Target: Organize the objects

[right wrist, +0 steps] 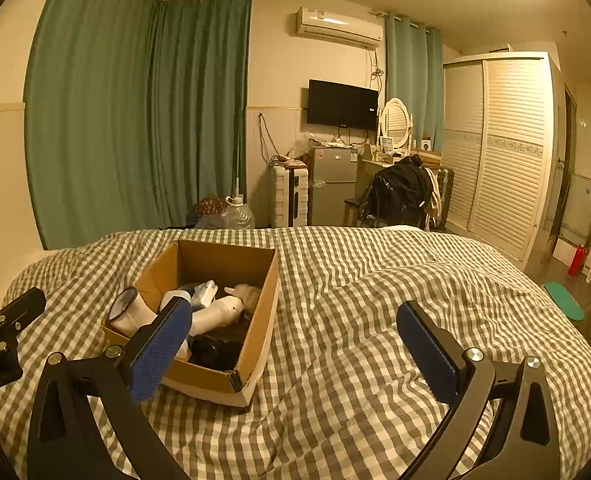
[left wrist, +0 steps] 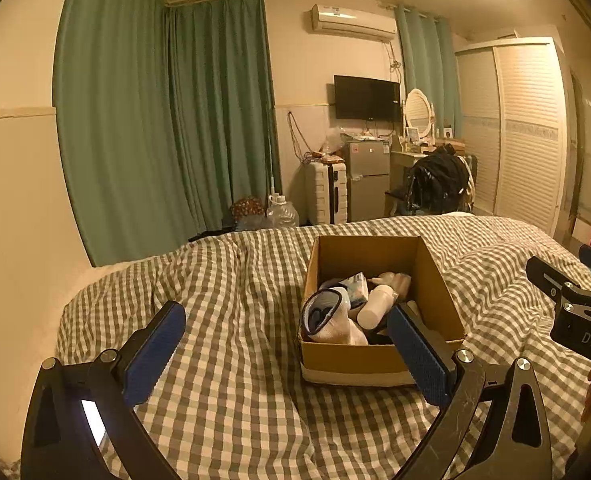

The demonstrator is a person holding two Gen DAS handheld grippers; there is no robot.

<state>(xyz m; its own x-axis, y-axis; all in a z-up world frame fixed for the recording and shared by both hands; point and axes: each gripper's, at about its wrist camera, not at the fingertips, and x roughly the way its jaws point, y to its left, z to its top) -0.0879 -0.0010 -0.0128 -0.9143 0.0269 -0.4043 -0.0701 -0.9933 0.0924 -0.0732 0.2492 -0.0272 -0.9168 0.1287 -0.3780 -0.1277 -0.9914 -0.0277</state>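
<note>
The left gripper (left wrist: 285, 344) and right gripper (right wrist: 295, 336) are held spread apart and empty above the bed (right wrist: 355, 320). The cardboard box (right wrist: 263, 320) rests between them, already filled. The white bottle (right wrist: 219, 314) is judged light, rigid and slippery; its mid-body should be grasped.

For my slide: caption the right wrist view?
Open right tongs hover over checked quilt beside open brown cardboard box of toiletries.
</note>
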